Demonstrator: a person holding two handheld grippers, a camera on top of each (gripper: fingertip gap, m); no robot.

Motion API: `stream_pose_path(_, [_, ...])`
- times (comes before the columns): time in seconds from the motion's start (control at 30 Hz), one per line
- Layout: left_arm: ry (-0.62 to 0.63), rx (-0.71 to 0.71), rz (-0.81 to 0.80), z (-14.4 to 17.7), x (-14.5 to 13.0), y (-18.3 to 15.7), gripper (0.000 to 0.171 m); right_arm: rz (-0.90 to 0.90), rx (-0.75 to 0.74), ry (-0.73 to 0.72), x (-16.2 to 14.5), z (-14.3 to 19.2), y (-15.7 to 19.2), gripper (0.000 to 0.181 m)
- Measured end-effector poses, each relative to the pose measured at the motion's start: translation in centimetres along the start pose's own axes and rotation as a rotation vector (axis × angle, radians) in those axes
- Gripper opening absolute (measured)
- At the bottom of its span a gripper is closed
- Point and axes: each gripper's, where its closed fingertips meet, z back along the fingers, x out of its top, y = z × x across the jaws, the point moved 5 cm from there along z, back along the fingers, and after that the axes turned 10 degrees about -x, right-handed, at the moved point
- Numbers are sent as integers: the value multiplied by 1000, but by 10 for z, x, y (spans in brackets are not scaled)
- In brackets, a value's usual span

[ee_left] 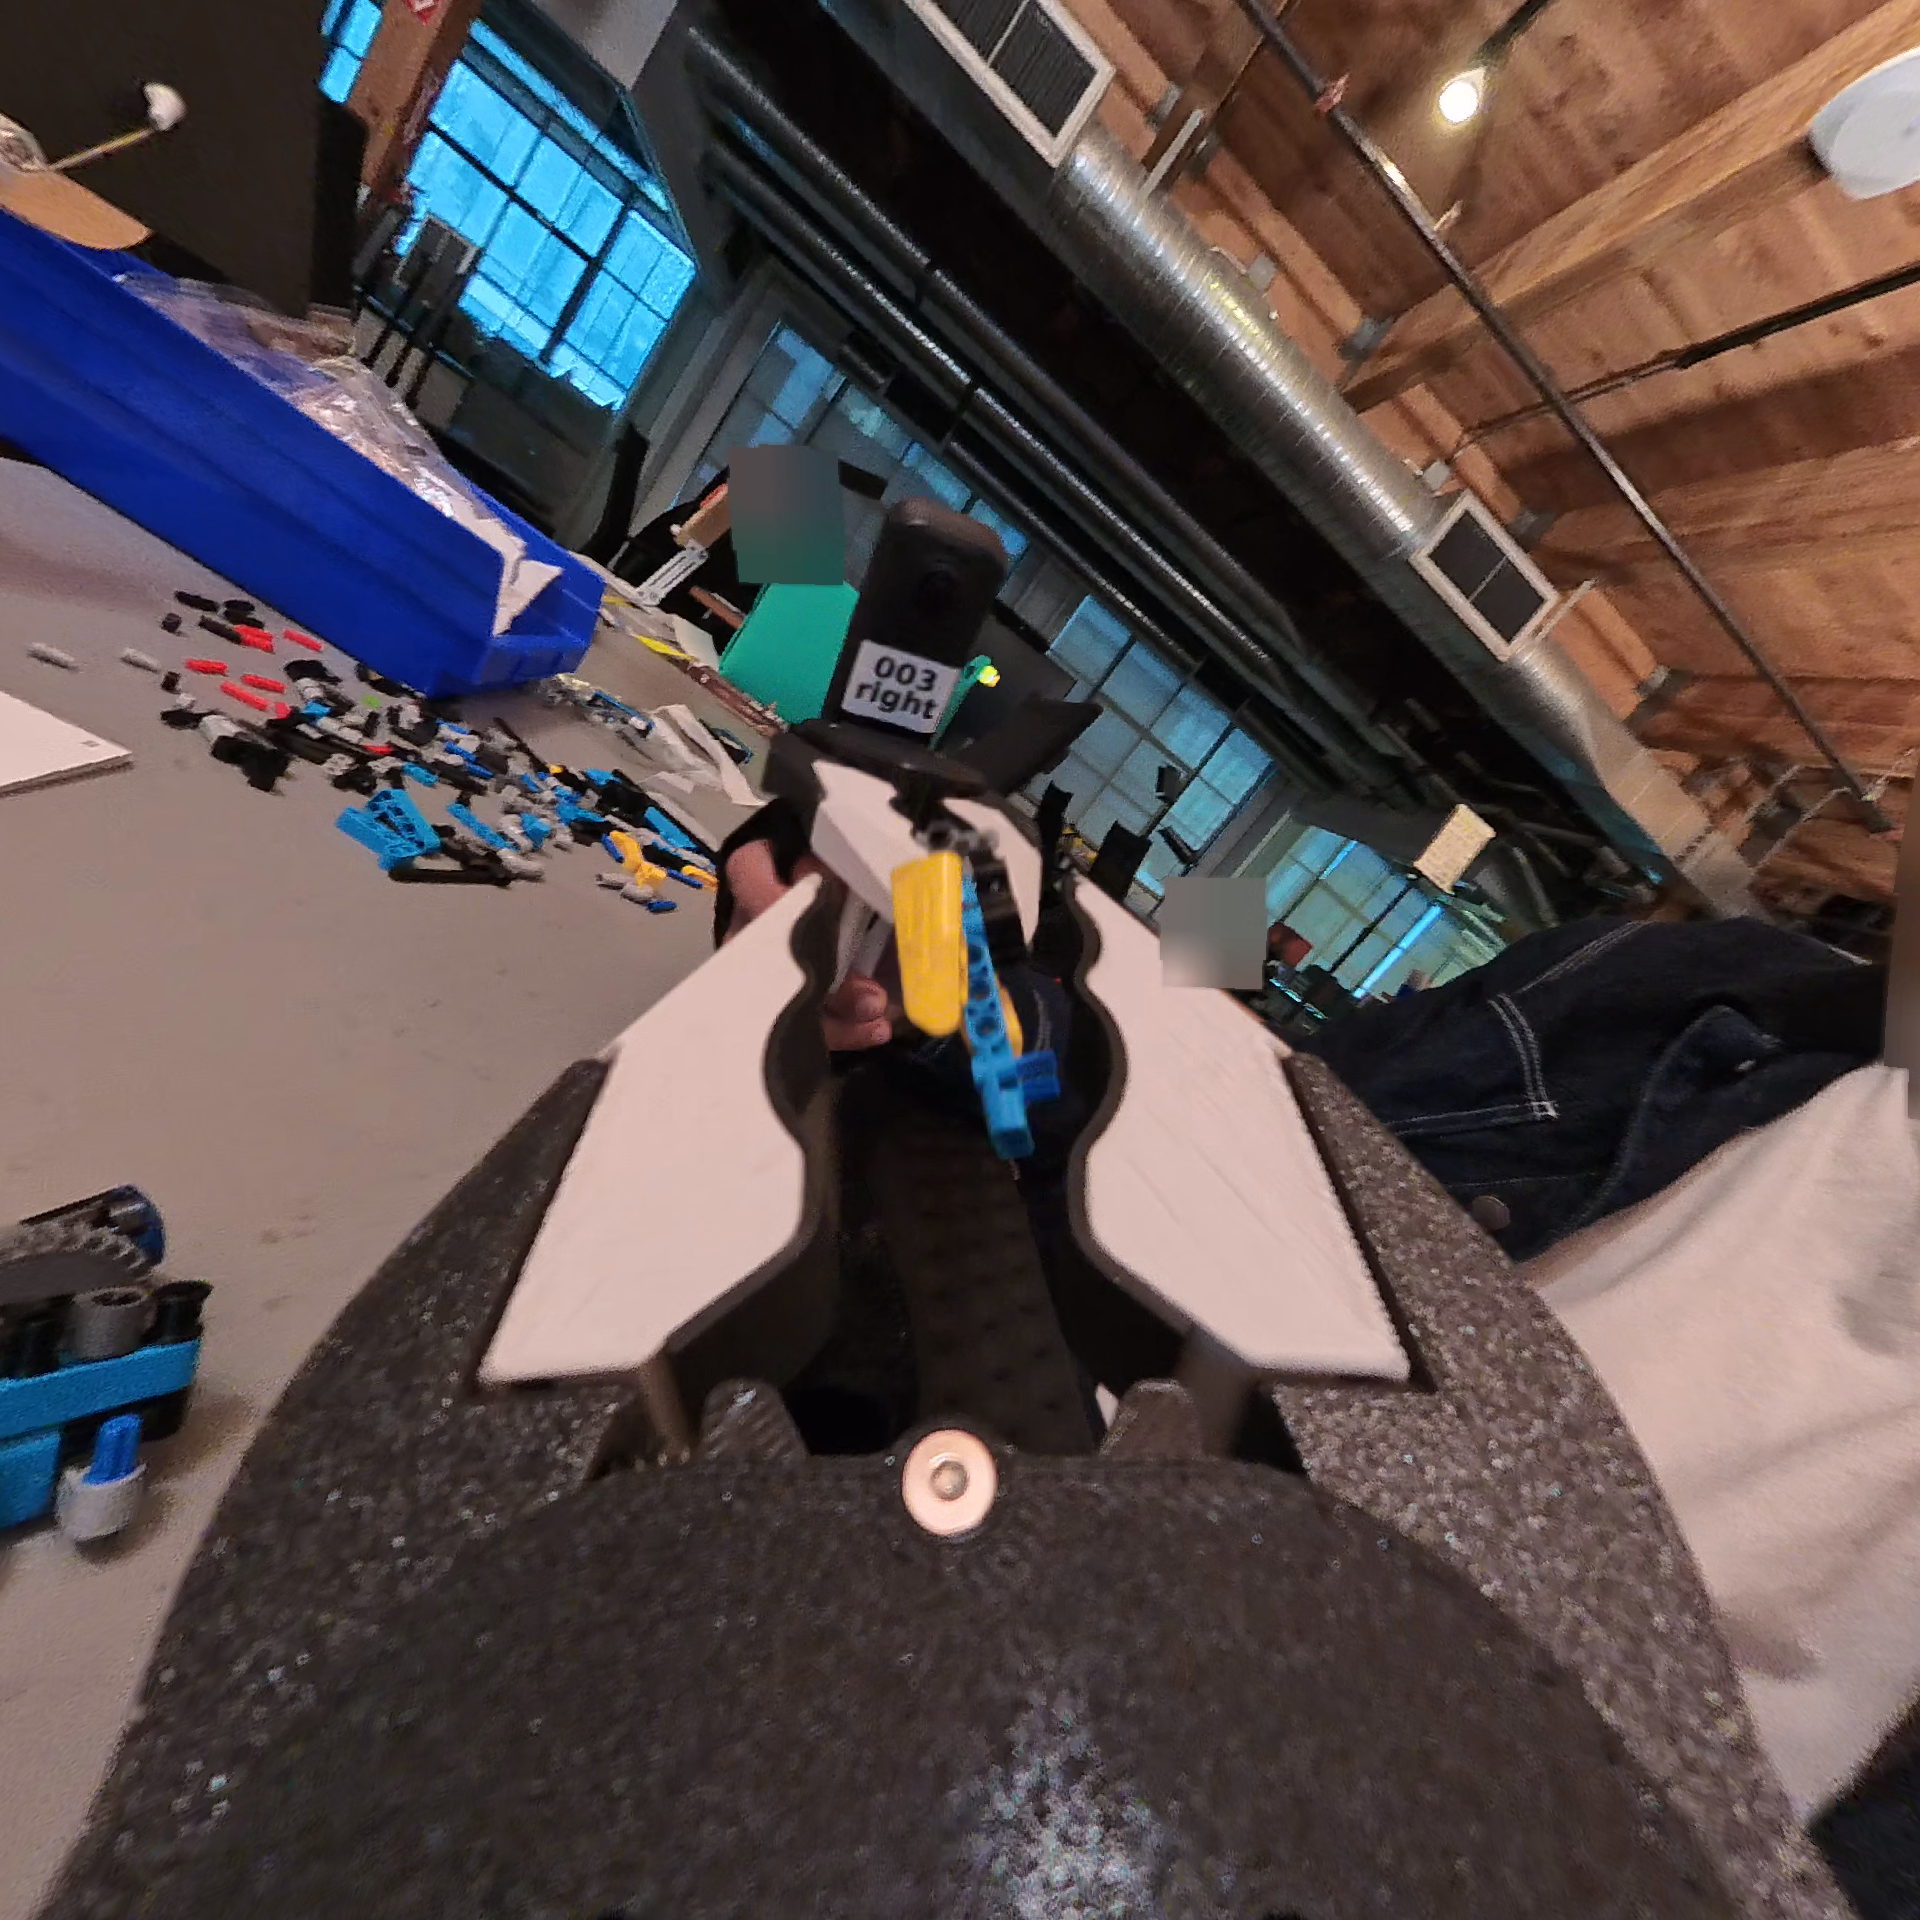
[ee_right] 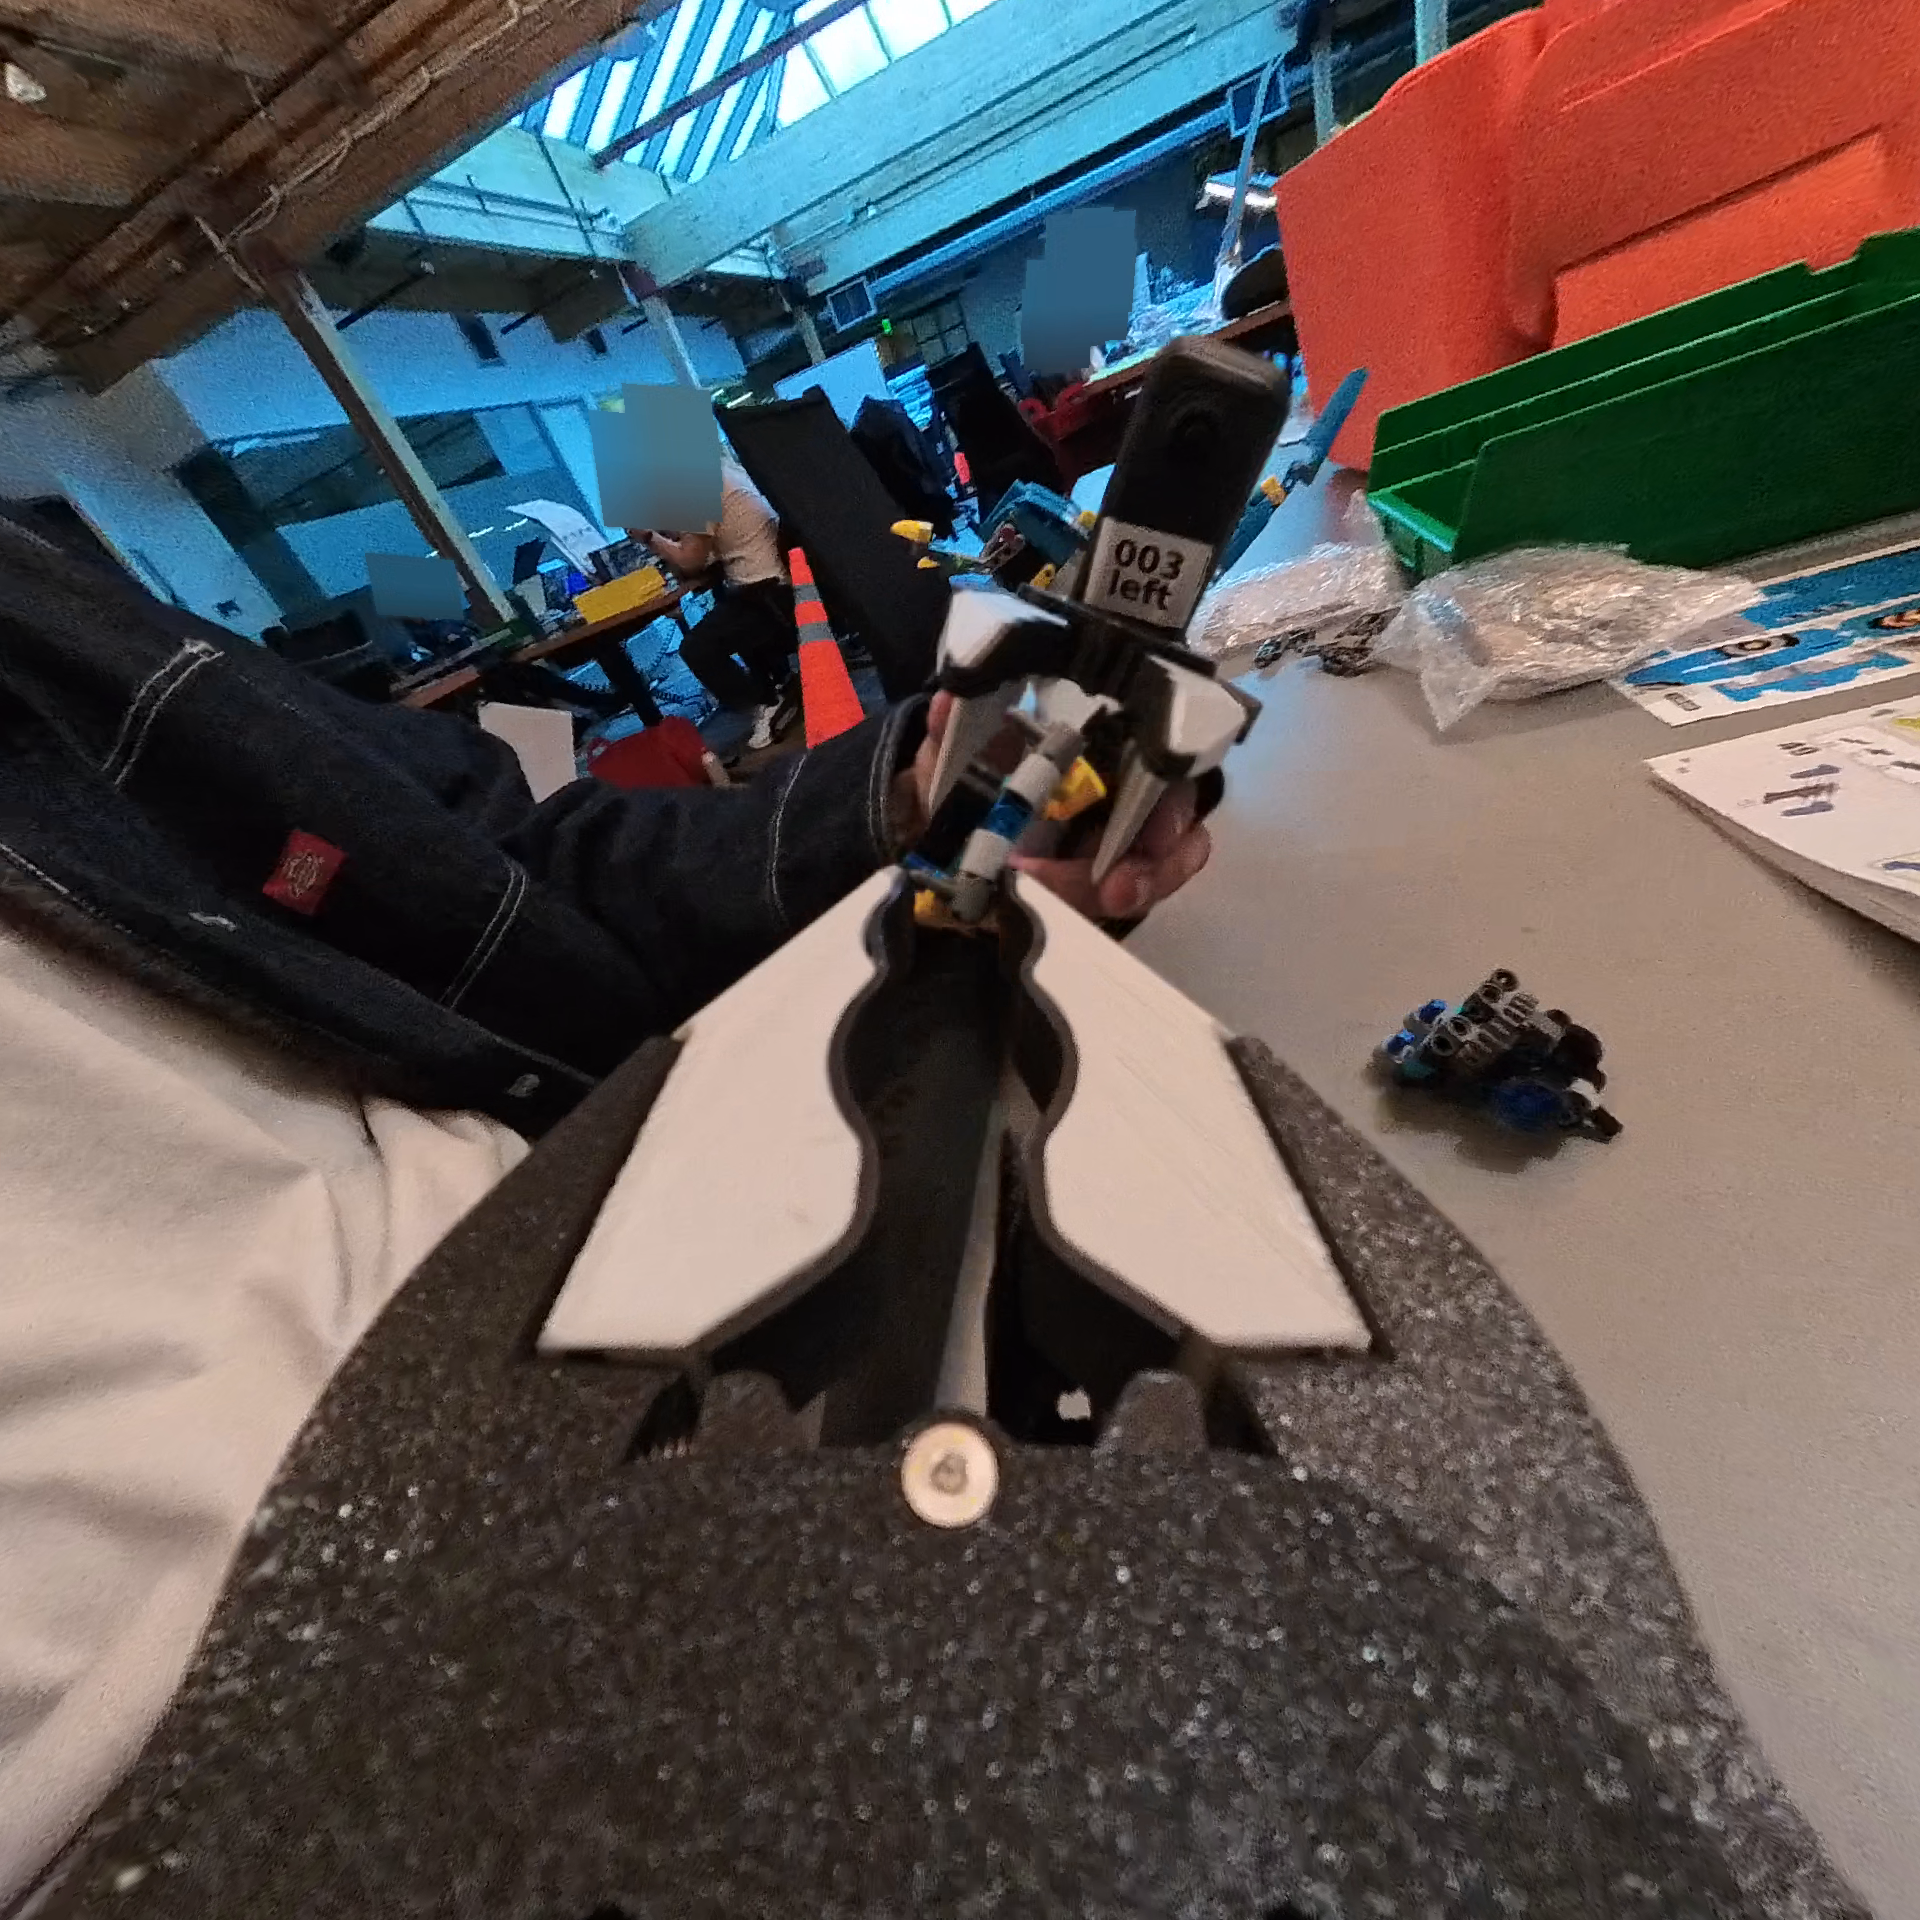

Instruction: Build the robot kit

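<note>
Fingertips of the right gripper (ee_right: pixel 951 914) clamp a yellow-and-blue brick assembly (ee_left: pixel 971 997) above the grey table (ee_right: pixel 1455 1299), while the left gripper (ee_left: pixel 940 914) stands spread around it.

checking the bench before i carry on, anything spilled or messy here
Yes: small building-toy parts lie scattered loose over the grey table beside the blue bin, not sorted. Crumpled clear plastic bags lie near the green bin. Nothing looks broken.
</note>
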Motion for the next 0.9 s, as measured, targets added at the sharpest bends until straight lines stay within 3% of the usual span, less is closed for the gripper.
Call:
stream_pose_path(0.1, [57,-22,-5,-4,-7,-3,25,4,15,45,-7,-4,2,15])
stream_pose_path(0.23, [115,17,1,-7,-15,2,25,8,14,79,-11,-6,3,14])
stream_pose_path(0.4, [143,140,-68,-1,-15,12,14,-11,-65,108,-15,-6,-10,13])
stream_pose_path(0.67, [212,340,-147,4,-19,30,12,-73,-181,180,-25,-7,-30,14])
stream_pose_path(0.9, [478,589,-129,5,-53,65,7,-303,-261,408,-67,3,-59,16])
